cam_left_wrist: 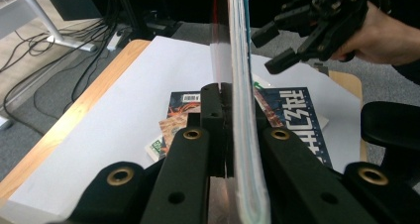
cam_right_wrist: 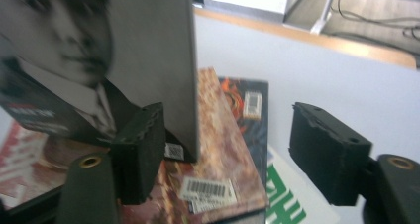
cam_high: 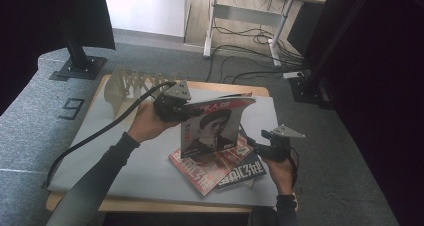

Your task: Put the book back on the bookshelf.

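Note:
A magazine with a portrait cover (cam_high: 212, 123) hangs upright over the table, and my left gripper (cam_high: 172, 106) is shut on its left edge. In the left gripper view the page edges (cam_left_wrist: 240, 60) run up from between the jaws of my left gripper (cam_left_wrist: 233, 92). My right gripper (cam_high: 257, 143) is open beside the magazine's lower right corner. In the right gripper view the cover (cam_right_wrist: 99, 50) stands just past the left jaw, and the pads of my right gripper (cam_right_wrist: 228, 135) press on nothing. Under it lies a stack: a red magazine (cam_high: 205, 171) on a dark blue one (cam_high: 245, 172).
A grey mat (cam_high: 125, 151) covers the wooden table. A pale wooden rack (cam_high: 130, 83) stands at the back left corner. A green and white magazine (cam_right_wrist: 285, 199) pokes out under the stack. Beyond the table is a desk frame with cables (cam_high: 250, 36).

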